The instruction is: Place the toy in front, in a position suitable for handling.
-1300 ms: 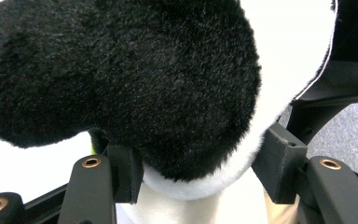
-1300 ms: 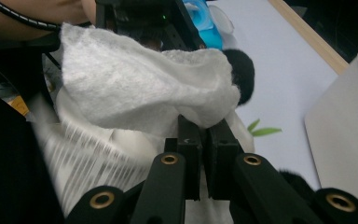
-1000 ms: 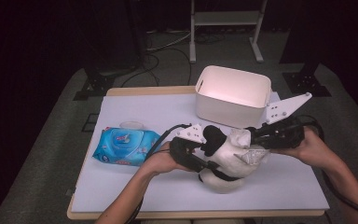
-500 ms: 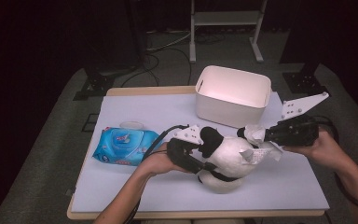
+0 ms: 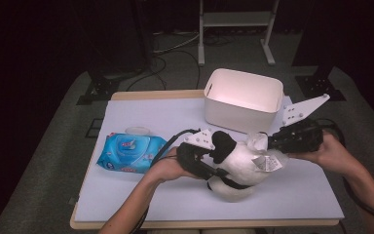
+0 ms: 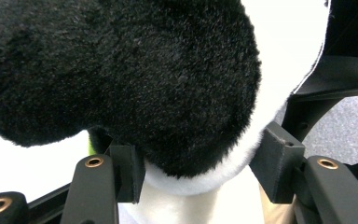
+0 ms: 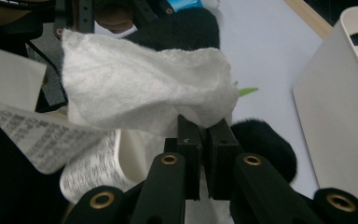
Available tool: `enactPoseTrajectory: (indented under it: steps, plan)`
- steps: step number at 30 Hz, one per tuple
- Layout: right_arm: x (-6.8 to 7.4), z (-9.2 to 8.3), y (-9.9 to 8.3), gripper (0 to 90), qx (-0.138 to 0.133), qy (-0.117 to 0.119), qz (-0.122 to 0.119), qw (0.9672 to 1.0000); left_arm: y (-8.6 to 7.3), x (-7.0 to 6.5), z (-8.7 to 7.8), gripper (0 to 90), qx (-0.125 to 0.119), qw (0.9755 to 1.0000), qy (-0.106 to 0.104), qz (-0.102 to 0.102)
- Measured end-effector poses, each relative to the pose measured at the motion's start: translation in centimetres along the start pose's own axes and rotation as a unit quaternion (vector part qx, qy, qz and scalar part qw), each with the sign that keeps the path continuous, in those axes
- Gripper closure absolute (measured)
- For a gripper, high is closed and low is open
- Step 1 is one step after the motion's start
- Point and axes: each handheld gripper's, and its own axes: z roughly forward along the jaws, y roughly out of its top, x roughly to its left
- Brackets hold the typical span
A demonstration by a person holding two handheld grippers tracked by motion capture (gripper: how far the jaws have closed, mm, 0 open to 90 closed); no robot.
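- You are holding the plush panda (image 5: 241, 163) near the middle of the white table mat (image 5: 141, 195), just in front of the white bin (image 5: 243, 100).
- Your left gripper (image 5: 200, 158) is clamping the toy: in the left gripper view both pads (image 6: 277, 161) are pressing into the black-and-white fur (image 6: 135, 79) from either side.
- Your right gripper (image 5: 275, 144) is pinching a white wipe (image 7: 144, 88); its jaws are standing closed with the cloth's lower edge caught between them.
- The wipe is lying against the toy's upper side, next to its printed label (image 7: 42, 135).
- The toy is resting on the mat, with your left hand (image 5: 168, 168) at its left and your right hand (image 5: 328, 153) at its right.
- The blue wipes pack (image 5: 129, 153) is lying flat at the mat's left, near your left hand but apart from the toy.
- The bin is standing upright at the mat's far edge.
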Motion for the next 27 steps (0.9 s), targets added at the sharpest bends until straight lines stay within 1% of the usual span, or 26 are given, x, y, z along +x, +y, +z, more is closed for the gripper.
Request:
enactPoseTrajectory:
  steps: [3,4,5,7,10,11,13,14,17,20,22,23,25,27]
  plan:
    - [0.2,0.1,0.7,85.3,-0.005,0.000,-0.007,1.0000,0.4,0.1,-0.3,43.8,0.005,1.0000,0.006,0.003]
    - [0.3,0.0,0.8,85.3,-0.009,0.001,-0.007,0.9999,0.5,0.1,-0.5,43.8,0.007,0.9999,0.010,0.007]
    - [0.3,0.0,0.9,85.3,-0.011,0.003,-0.010,0.9999,0.6,0.1,-0.6,43.9,0.007,0.9999,0.013,0.007]
    - [0.3,-0.1,0.8,85.3,-0.007,0.002,-0.009,0.9999,0.8,0.2,-1.0,44.0,0.008,0.9998,0.017,0.007]
    - [0.2,-0.3,0.6,85.3,-0.009,0.008,-0.006,0.9999,0.8,0.2,-1.4,44.1,0.014,0.9997,0.020,0.008]
    - [0.2,-0.4,0.4,85.3,-0.010,0.012,-0.004,0.9999,0.8,0.2,-1.4,44.1,0.012,0.9997,0.022,0.006]
    - [0.3,-0.4,0.3,85.3,-0.015,0.018,-0.002,0.9997,0.8,0.1,-1.4,44.1,0.015,0.9996,0.021,0.009]
    - [0.4,-0.3,0.3,85.3,-0.012,0.021,-0.003,0.9997,0.9,0.1,-1.2,44.1,0.014,0.9996,0.022,0.008]
    - [0.4,0.1,0.5,85.3,-0.009,0.021,-0.007,0.9997,1.1,0.0,-1.1,44.3,0.019,0.9995,0.022,0.012]
    - [0.5,0.1,0.8,85.3,-0.015,0.022,-0.007,0.9996,1.3,0.0,-1.0,44.4,0.020,0.9995,0.022,0.012]
    - [0.6,0.2,1.1,85.3,-0.023,0.023,-0.011,0.9994,1.4,0.0,-0.9,44.4,0.022,0.9994,0.023,0.012]
    - [0.7,0.3,1.3,85.3,-0.024,0.027,-0.010,0.9993,1.4,0.0,-0.9,44.5,0.024,0.9993,0.024,0.014]
    - [0.7,0.4,1.4,85.3,-0.020,0.025,-0.016,0.9994,1.2,0.2,-1.0,44.5,0.025,0.9993,0.023,0.013]
    - [0.5,0.3,1.2,85.3,-0.021,0.026,-0.010,0.9994,1.0,0.3,-1.1,44.5,0.022,0.9995,0.023,0.009]
